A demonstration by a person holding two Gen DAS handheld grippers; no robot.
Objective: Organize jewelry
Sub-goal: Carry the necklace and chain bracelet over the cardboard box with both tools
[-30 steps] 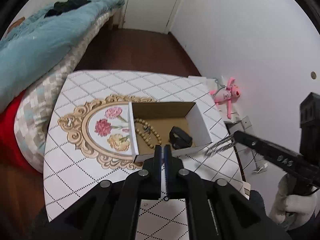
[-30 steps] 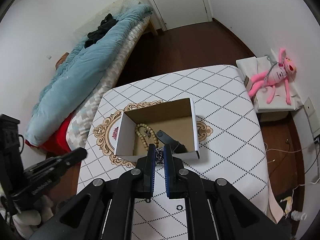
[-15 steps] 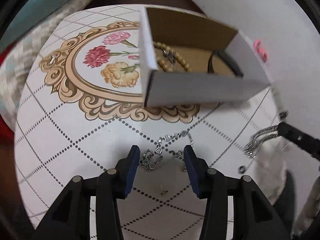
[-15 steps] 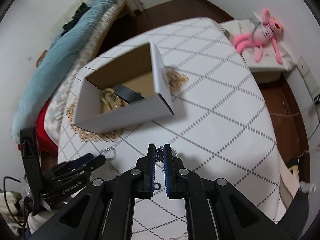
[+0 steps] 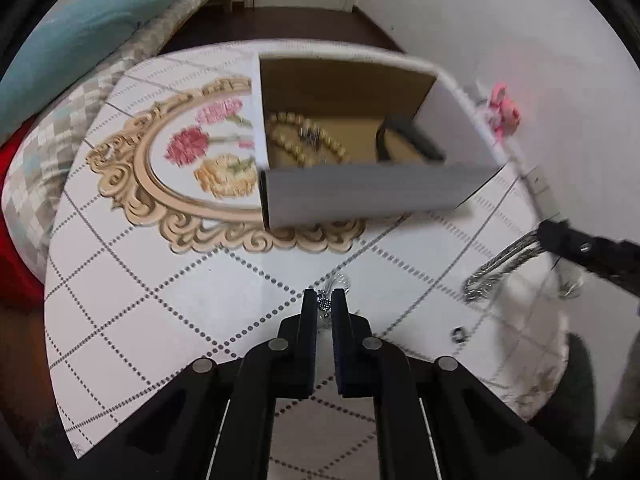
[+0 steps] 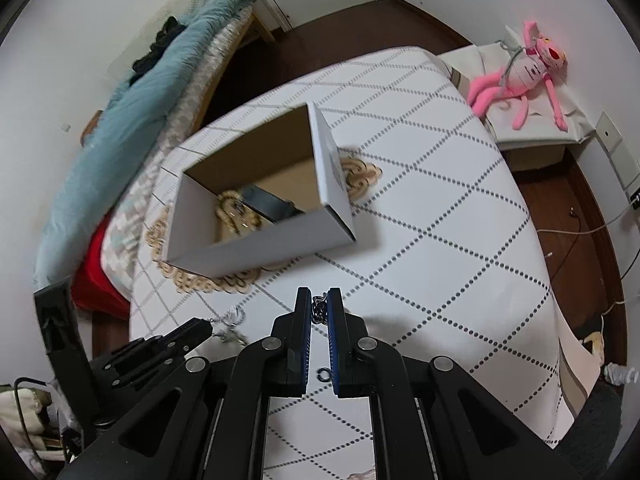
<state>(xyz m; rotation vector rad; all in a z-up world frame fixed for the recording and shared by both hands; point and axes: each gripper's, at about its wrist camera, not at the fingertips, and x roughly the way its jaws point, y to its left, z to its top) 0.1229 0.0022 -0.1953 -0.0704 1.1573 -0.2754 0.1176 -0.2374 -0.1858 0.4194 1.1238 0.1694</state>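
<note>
The bead bracelet (image 5: pixel 304 142) and black item (image 5: pixel 412 142) inside the box (image 5: pixel 360 194) are blurred and partly hidden by its near wall

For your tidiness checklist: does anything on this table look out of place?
Yes. A small dark ring lies loose on the tablecloth, outside the white box that already holds the bead bracelet.

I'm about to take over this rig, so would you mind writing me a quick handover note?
Left gripper: shut on a thin silver chain low over the table.
Right gripper: shut on a heavier silver chain, held above the table.
Box: open, holding a bead bracelet and a black item.
Done: those two are stowed.
Left: both chains into the box, plus a small ring lying on the table.
</note>
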